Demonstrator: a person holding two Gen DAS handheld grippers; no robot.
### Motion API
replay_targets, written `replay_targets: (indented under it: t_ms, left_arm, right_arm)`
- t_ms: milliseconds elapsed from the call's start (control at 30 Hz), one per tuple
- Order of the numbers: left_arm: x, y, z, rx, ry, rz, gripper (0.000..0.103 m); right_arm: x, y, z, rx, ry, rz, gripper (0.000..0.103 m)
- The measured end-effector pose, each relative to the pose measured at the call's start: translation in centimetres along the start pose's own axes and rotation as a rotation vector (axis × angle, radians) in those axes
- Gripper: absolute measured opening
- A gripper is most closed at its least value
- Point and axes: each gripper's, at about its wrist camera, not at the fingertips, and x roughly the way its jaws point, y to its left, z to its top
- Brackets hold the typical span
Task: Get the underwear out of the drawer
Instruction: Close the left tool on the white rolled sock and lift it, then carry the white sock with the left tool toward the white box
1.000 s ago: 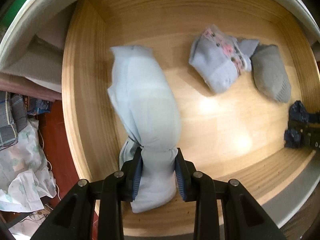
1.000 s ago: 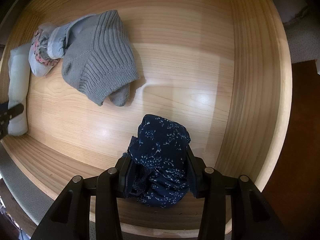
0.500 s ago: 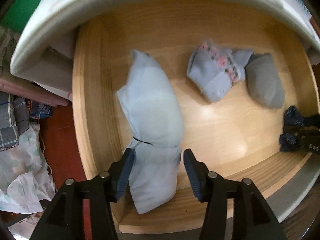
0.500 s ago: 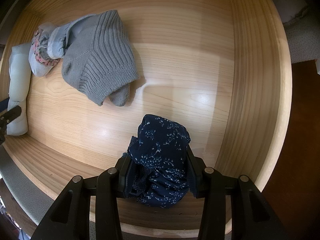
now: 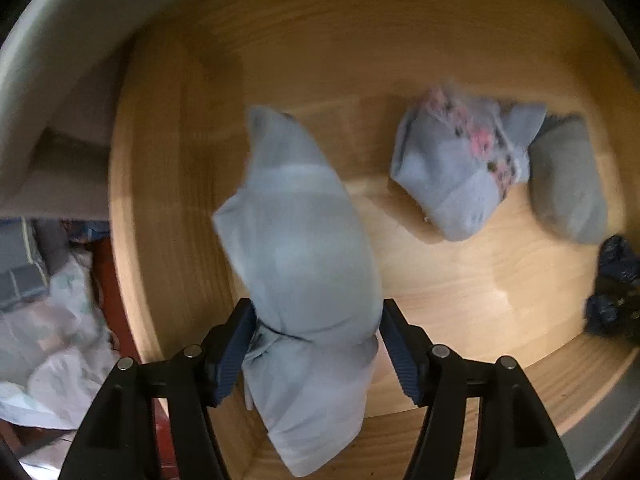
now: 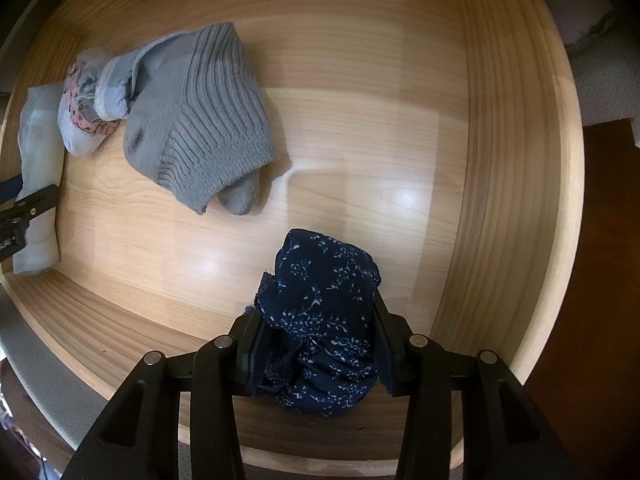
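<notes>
Down in the wooden drawer (image 6: pixel 520 160), both grippers are pointing at the floor of it. The left gripper (image 5: pixel 316 344) has its jaws opening right now, with the pale blue rolled underwear (image 5: pixel 304 264) sitting between them. The left pad looks like it's right up against the fabric, but the right pad shows a sliver of gap, so it's let go rather than squeezing. That roll lies at the left end of the drawer, close to the left wall, running from the near edge toward the far side.

The right gripper (image 6: pixel 316 352) is clamped on the dark blue flowery underwear (image 6: pixel 320 320), bunched up between the pads near the front wall, toward the right half of the drawer.

Between the two, further back, there's a light blue sock bundle with a pink patterned cuff (image 5: pixel 460 168) and a grey ribbed sock (image 6: pixel 200 120) touching it on its right. In the left wrist view things are a bit blurred. Outside the drawer on the left there's a pile of crumpled pale fabric (image 5: pixel 52 360).
</notes>
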Motion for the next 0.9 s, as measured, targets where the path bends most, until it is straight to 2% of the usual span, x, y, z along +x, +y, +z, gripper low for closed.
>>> replay_targets:
  t_ms: [33, 100, 400, 700, 900]
  left_arm:
    - [0.1, -0.3, 0.1, 0.019, 0.007, 0.005, 0.064]
    - [0.0, -0.1, 0.3, 0.008, 0.000, 0.008, 0.055]
    - [-0.6, 1.6, -0.3, -0.001, -0.016, -0.025, 0.037]
    - [-2.8, 2.3, -1.9, 0.003, -0.062, -0.020, 0.035]
    - [-5.4, 1.7, -2.8, 0.085, -0.113, 0.001, 0.035]
  right_arm:
    - [-0.1, 0.0, 0.0, 0.000, 0.000, 0.000, 0.042]
    - [-0.1, -0.1, 0.0, 0.001, 0.000, 0.000, 0.042]
    - [-0.1, 0.0, -0.1, 0.003, -0.001, 0.000, 0.042]
    - [-0.1, 0.0, -0.1, 0.004, -0.001, 0.000, 0.042]
    - [-0.1, 0.0, -0.1, 0.004, -0.001, 0.000, 0.042]
